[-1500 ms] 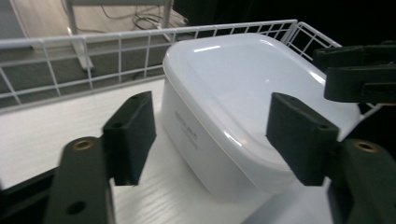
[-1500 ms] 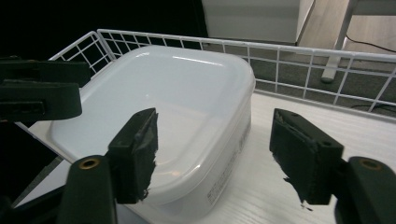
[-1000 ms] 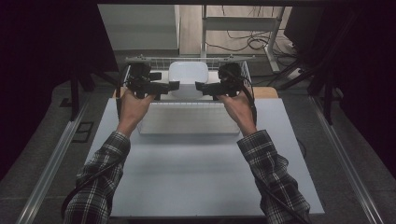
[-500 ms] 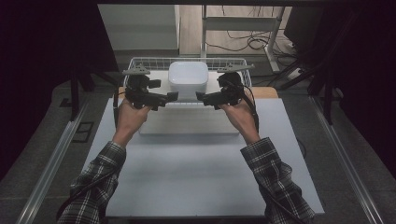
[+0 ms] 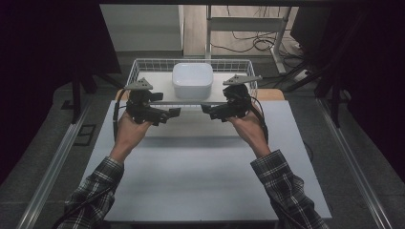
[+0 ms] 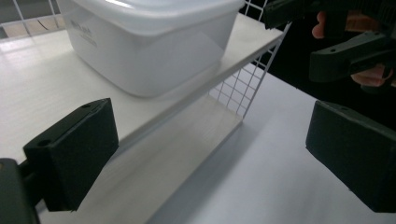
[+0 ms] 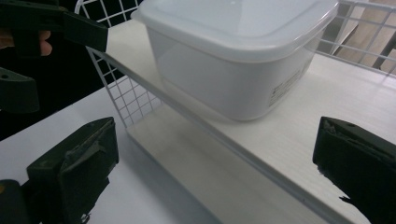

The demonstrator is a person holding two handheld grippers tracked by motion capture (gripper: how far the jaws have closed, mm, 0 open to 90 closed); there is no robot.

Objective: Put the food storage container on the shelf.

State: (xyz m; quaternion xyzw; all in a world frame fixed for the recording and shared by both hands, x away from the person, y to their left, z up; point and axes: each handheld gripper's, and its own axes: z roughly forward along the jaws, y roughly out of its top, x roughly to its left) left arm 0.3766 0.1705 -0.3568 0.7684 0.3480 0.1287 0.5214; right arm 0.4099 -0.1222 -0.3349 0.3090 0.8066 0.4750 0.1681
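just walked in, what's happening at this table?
A person in plaid sleeves holds a black two-jaw gripper in each hand over a white table. The left gripper and right gripper face each other, both open and empty, just in front of a white wire basket. A pale wooden board lies across it, carrying a lidded white plastic container.

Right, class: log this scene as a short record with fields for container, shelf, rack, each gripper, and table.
container: white lidded tub, resting on the shelf
shelf: pale board set in the rack, above the table
rack: white wire basket at the table's far edge
left gripper: open, empty, in front of the shelf
right gripper: open, empty, facing the left
table: white top
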